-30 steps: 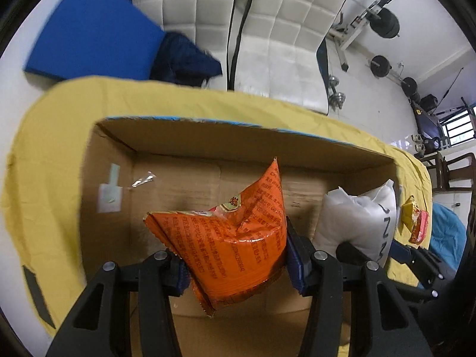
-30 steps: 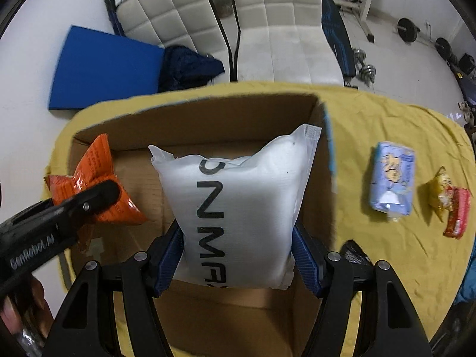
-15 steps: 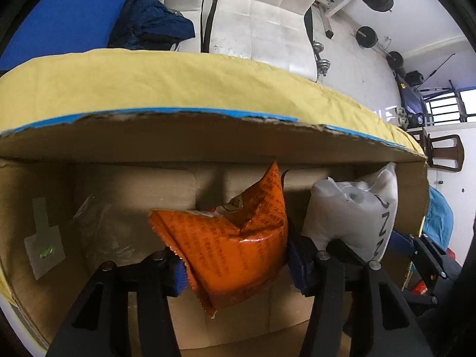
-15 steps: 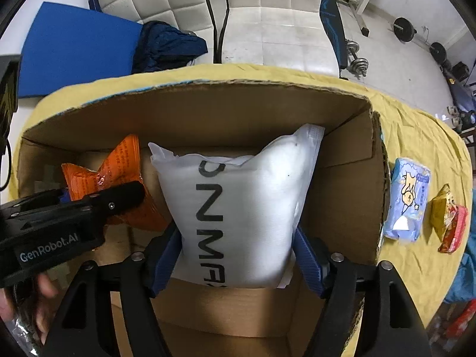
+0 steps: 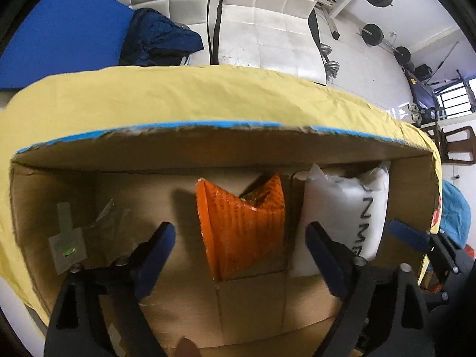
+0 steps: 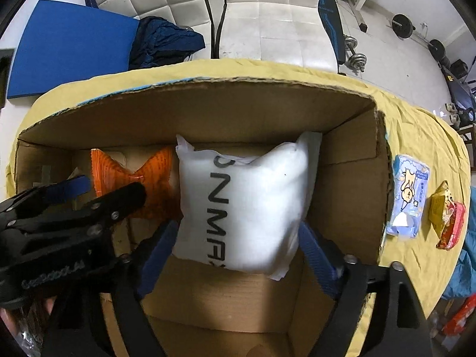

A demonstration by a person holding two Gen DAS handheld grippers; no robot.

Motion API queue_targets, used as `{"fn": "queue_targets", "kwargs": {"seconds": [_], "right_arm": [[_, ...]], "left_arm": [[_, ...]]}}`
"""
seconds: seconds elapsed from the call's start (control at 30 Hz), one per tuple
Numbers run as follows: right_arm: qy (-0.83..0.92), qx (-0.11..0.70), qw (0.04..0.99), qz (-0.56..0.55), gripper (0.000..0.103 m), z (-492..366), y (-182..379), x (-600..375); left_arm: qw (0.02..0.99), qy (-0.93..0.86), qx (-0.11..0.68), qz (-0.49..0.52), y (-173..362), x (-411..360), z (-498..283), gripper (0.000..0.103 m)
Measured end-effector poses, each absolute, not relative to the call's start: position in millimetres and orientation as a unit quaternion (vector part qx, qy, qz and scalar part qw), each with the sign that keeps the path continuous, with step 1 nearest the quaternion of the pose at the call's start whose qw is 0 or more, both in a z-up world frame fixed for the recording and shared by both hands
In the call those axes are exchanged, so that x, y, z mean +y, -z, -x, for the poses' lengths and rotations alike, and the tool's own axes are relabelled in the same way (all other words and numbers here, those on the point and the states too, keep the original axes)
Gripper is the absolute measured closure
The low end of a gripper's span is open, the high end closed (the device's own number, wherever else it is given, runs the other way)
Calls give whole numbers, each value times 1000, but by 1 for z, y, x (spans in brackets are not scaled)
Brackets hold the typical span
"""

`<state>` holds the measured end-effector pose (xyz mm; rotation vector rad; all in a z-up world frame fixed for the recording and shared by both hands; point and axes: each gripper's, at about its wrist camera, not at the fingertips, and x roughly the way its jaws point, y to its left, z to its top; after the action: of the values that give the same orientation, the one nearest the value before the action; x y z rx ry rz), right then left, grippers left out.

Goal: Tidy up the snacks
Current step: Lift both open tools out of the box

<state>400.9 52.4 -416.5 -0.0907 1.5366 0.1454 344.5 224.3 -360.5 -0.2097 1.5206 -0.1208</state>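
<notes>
Since the orange snack bag (image 5: 242, 232) and the white pouch (image 6: 247, 205) both stand upright inside the cardboard box (image 6: 351, 154), leaning toward its far wall with their long axes running up and down, the next move turns on how each sits against its own jaws. The orange bag lies straight ahead of the left gripper (image 5: 241, 238), between the two blue pads but touching neither; those jaws are spread wide, so the bag looks let go and rests on the box floor. Just beside it on the right, the white pouch sits between the fingers of the right gripper (image 6: 238, 238); these jaws are also parted, close along the pouch's lower edges, and whether the pads touch it I cannot tell. Each gripper is nearest its own bag, and both probably need to draw straight back and up without dragging a bag over. Outside the box, on the yellow cloth (image 6: 416, 136) to the right, a pale blue packet (image 6: 407, 199) and a small yellow-and-red packet (image 6: 446, 214) lie flat, nearer the right gripper.
</notes>
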Motion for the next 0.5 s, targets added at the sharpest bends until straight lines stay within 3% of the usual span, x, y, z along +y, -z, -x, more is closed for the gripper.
{"fn": "queue_targets", "kwargs": {"seconds": [0.17, 0.5], "right_arm": [[-64, 692, 717, 49, 0, -388, 411, 50], [-66, 680, 729, 41, 0, -360, 393, 50]], "left_arm": [[732, 36, 675, 82, 352, 228, -330, 1], [762, 10, 642, 81, 328, 237, -309, 1]]}}
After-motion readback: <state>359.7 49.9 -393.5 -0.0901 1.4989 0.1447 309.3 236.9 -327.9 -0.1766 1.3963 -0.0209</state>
